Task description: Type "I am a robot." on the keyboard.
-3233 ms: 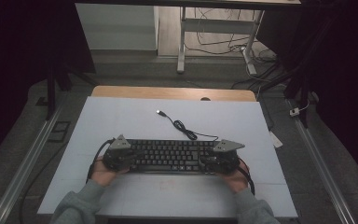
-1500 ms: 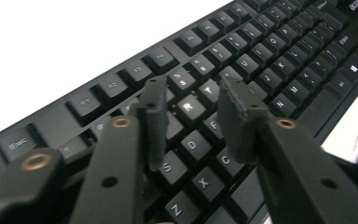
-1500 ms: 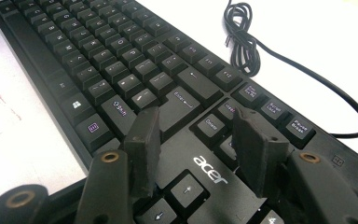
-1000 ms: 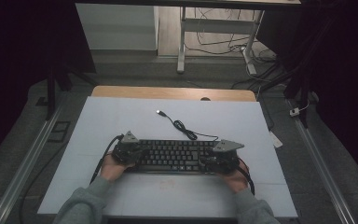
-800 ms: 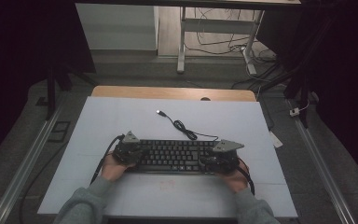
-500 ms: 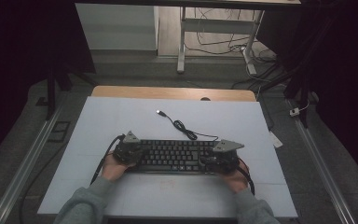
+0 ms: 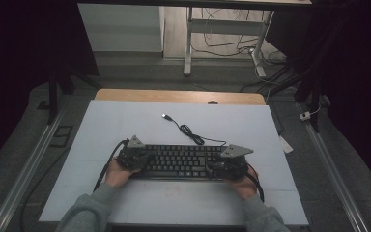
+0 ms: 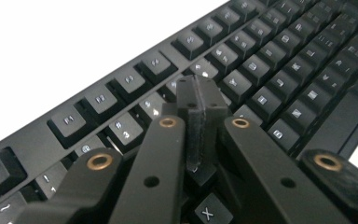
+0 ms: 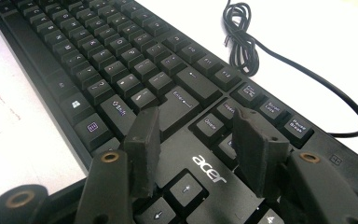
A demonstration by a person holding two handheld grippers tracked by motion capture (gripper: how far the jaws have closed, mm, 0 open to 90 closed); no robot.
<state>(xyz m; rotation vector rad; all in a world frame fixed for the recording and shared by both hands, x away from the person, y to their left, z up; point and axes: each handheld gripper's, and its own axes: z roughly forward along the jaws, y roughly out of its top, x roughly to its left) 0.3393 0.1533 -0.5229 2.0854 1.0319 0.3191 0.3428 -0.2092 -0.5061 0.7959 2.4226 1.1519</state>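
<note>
You are resting the closed left hand-held gripper (image 8: 200, 116) and the open, empty right hand-held gripper (image 9: 196, 135) over the keyboard (image 7: 181, 161), with bare white worktop (image 7: 125, 121) lying beyond.

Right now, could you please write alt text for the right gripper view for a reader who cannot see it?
The right gripper holds its two black jaws open just above a black keyboard, over the Enter and Delete keys near an acer logo. Beyond it, the keyboard's black cable lies partly coiled on the white table.
</note>
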